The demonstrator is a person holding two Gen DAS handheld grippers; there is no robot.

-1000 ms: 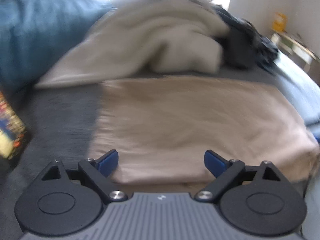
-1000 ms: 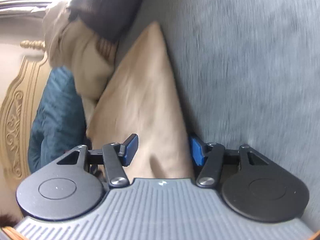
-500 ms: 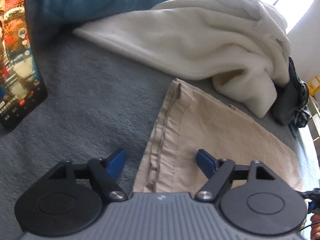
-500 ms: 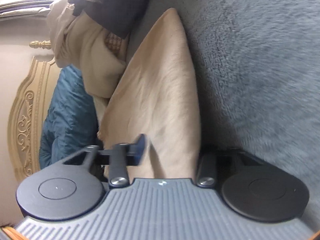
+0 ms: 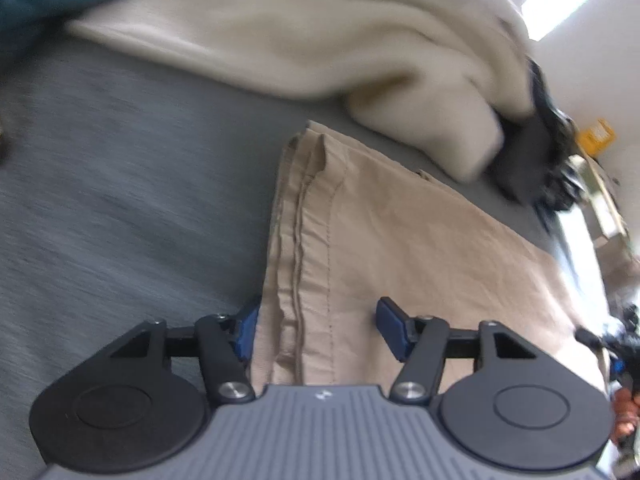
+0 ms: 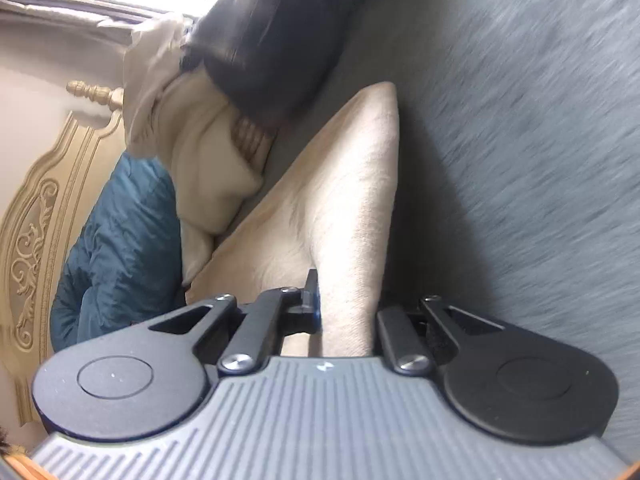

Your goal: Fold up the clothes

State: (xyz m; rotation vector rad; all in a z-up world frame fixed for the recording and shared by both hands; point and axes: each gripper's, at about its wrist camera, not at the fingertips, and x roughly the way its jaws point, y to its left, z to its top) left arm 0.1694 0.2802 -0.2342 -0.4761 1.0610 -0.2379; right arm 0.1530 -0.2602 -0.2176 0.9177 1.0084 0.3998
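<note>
Beige garment (image 5: 420, 248): lies flat on the grey bed cover (image 5: 120, 200), filling the centre and right of the left wrist view; a stitched hem runs up its left edge. In the right wrist view the same cloth rises as a raised fold through the middle of the frame.

Left hand-held gripper (image 5: 316, 330): jaws apart, straddling the hemmed edge at lower centre; one blue pad (image 5: 245, 326) sits at the cloth's left border, the other over the fabric. Nothing clamped yet.

Right hand-held gripper (image 6: 346, 300): jaws drawn in on the beige cloth at lower centre, pinching a ridge of it.

Surroundings: cream blanket (image 5: 320, 40) across the top of the left view, dark clothing (image 6: 272, 40) and a teal pillow (image 6: 120, 248) at upper centre and left of the right view, a gilt headboard (image 6: 36, 224) at far left.

Step in hand, as judged: securing the garment's two ends for a fold. Next move likely needs the left jaws to close on the hem, then both ends lifted together and carried over evenly.
</note>
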